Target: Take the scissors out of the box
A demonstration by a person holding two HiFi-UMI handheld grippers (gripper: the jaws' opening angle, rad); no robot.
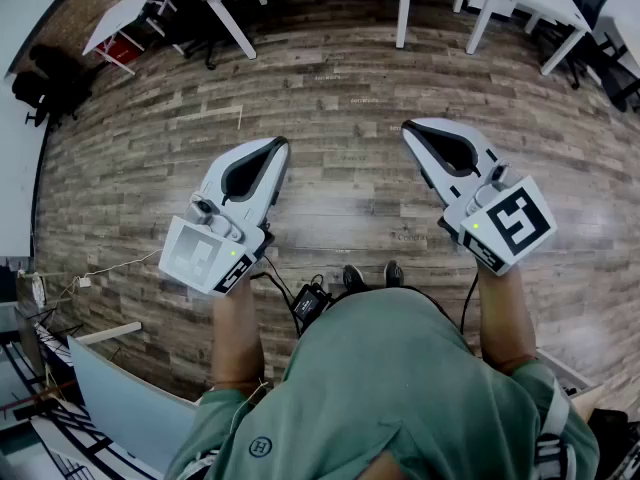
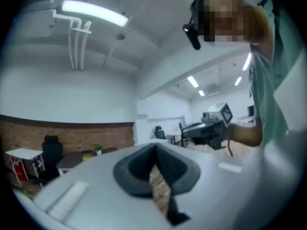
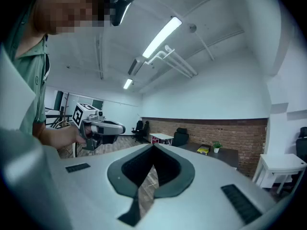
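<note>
At the far left a white table [image 1: 120, 13] stands by the wall, on a wooden plank floor [image 1: 340, 98] that fills the head view. The left claw [image 1: 281, 144] is held in the air over those planks, clenched with its two jaws meeting at the tips and nothing between them; its own view [image 2: 155, 147] shows only floor through the gap behind the tips. Below the middle, the person's dark shoes [image 1: 370, 276] and green shirt [image 1: 400, 388] show. The right claw [image 1: 408, 127], level with the left and well apart from it, is likewise clenched and empty [image 3: 153, 147]. No view shows the scissors or the box.
</note>
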